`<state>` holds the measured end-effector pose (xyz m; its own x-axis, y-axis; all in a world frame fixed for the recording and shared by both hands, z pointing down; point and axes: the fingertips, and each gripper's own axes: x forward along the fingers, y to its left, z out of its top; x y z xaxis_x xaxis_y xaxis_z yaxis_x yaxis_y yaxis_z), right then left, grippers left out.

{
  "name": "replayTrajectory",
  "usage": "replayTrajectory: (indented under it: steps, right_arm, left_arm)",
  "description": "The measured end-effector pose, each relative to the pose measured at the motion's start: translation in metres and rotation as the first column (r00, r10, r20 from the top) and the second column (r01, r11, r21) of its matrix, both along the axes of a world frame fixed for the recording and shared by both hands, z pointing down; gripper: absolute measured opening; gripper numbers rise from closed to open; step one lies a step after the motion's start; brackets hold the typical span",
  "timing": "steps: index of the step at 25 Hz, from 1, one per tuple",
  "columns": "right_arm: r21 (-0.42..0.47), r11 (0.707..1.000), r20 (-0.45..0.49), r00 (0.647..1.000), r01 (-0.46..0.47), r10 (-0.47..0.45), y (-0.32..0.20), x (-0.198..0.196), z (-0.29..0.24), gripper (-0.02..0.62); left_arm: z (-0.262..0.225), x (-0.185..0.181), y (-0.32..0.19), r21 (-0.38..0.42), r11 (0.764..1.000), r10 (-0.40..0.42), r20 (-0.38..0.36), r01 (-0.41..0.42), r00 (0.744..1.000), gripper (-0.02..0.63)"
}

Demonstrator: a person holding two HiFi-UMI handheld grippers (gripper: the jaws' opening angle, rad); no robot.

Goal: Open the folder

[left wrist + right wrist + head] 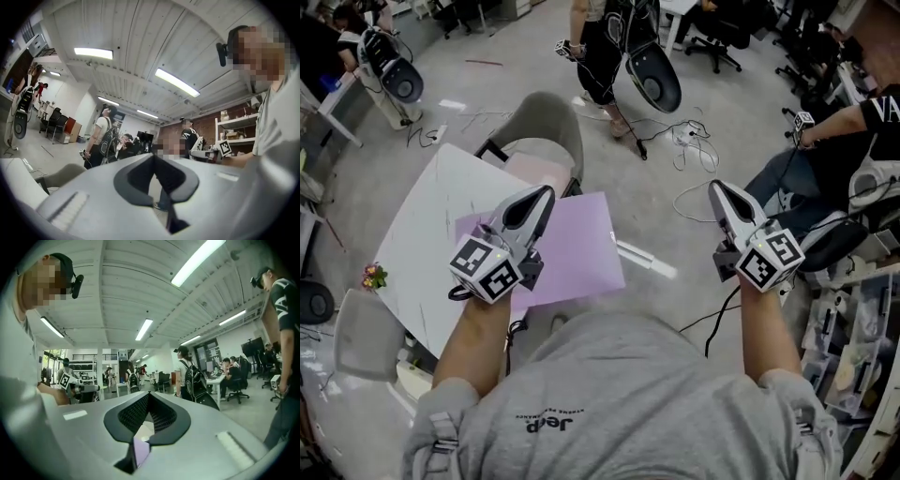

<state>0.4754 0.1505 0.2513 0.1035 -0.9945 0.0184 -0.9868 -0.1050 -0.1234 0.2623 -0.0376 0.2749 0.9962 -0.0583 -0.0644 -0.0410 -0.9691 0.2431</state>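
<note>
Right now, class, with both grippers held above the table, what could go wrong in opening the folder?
The purple folder seems to overhang the edge of the white table; a push might slide it off.
The left gripper and right gripper are shut, holding nothing; unless opened, they may shove the cover rather than grip it.

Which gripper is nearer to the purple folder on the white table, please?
Left. In the head view the left gripper sits over the purple folder; the right gripper is off to its right, above the floor.
</note>
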Motion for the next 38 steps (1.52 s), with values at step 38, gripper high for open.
replayTrajectory:
  steps: [38]
  right_arm:
    - [-0.033,0.999,-0.074,0.997,-0.006,0.003,-0.006,0.022,-0.017,0.002]
  left_arm:
    - [-0.026,0.014,0.013,0.015,1.0,0.027,-0.035,-0.026,0.999,0.055]
